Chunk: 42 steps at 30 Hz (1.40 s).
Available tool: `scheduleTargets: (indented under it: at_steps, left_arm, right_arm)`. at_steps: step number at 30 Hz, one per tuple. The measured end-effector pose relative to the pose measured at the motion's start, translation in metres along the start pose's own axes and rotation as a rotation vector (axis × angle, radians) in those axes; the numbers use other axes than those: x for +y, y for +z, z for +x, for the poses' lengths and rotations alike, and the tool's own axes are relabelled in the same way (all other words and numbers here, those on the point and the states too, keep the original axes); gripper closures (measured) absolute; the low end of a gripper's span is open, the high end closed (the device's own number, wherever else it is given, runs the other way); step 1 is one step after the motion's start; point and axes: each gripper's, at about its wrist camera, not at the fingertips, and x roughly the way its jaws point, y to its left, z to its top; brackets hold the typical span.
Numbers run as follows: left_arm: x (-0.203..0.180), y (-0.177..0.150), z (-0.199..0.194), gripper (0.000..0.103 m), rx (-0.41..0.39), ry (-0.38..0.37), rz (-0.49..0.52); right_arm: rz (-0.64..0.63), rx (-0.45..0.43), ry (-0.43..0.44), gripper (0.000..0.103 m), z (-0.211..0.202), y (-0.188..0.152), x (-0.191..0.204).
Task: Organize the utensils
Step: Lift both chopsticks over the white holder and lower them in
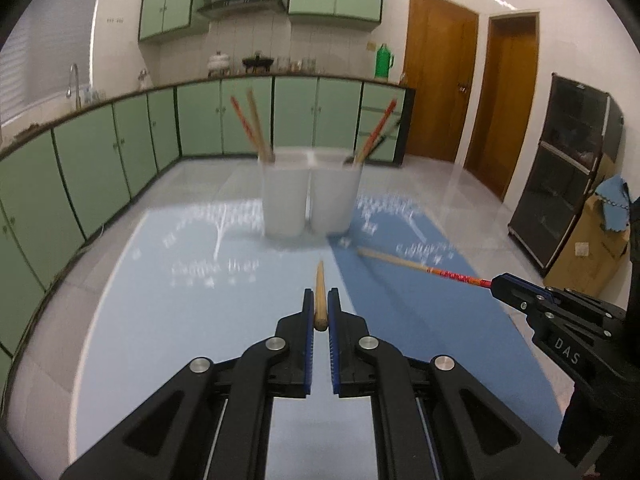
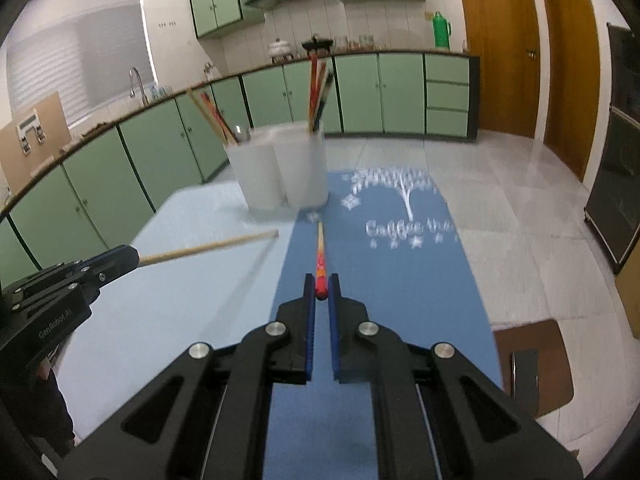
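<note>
My left gripper (image 1: 320, 300) is shut on a plain wooden chopstick (image 1: 319, 284) that points forward toward two frosted white cups (image 1: 310, 196). It also shows in the right wrist view (image 2: 120, 260) with its chopstick (image 2: 208, 246). My right gripper (image 2: 321, 284) is shut on a red-patterned chopstick (image 2: 320, 248), held above the dark blue mat (image 2: 400, 280). In the left wrist view the right gripper (image 1: 498, 282) holds that chopstick (image 1: 420, 267) pointing left. Both cups (image 2: 280, 172) hold several chopsticks.
A light blue mat (image 1: 180, 300) and a dark blue mat (image 1: 420, 320) cover the glass table. Green kitchen cabinets (image 1: 100, 152) run behind and to the left. A brown chair (image 2: 536, 364) stands at the table's right.
</note>
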Motion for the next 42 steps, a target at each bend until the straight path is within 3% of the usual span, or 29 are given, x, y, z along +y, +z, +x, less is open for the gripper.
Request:
scheduleTargets:
  at_steps: [10,24,34,39,42]
  left_arm:
    - [-0.001,0.057,-0.018,0.096,-0.081,-0.057,0.049]
    - [0.006,0.113,-0.023,0.097,-0.157,-0.100,0.061]
    - [0.012,0.180,-0.028,0.097,-0.311,-0.067,0.067]
    - [0.013,0.223,-0.010,0.097,-0.395,-0.011,0.087]
    - [0.014,0.238,0.011,0.097,-0.412,0.010,0.089]
  right_arm:
    - [-0.047,-0.096,0.055,0.098,-0.029,0.067,0.006]
    - [-0.089,-0.142,0.178,0.098,-0.035,0.158,0.028]
    - [-0.135,-0.272,0.160,0.098,-0.033,0.232,0.040]
    - [-0.126,-0.369,0.120,0.098,-0.018,0.276,0.036]
    - [-0.115,-0.385,0.105,0.098,0.003,0.292,0.030]
